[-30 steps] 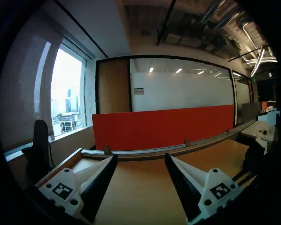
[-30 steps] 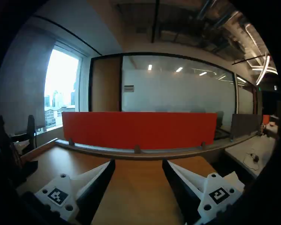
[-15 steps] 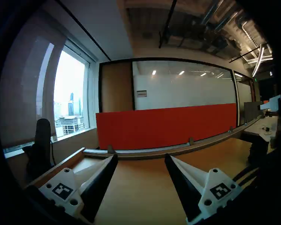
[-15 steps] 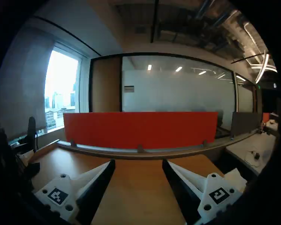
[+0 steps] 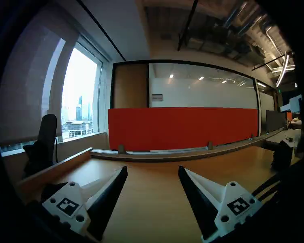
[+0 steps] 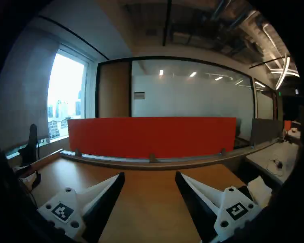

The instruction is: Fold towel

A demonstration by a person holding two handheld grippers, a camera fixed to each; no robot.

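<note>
Hovering short of the red divider (image 5: 182,127), your left tool (image 5: 152,168) and right tool (image 6: 149,173) are spread and empty above the surface (image 5: 152,218), likely readying a reach; the towel's whereabouts cannot be told.

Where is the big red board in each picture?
Left gripper view: the red board stands in the middle, a bit to the right, behind the wooden desk.
Right gripper view: the red board stands in the middle, behind the wooden desk.
Shared landmark: the bright window, left of the board in both.
</note>
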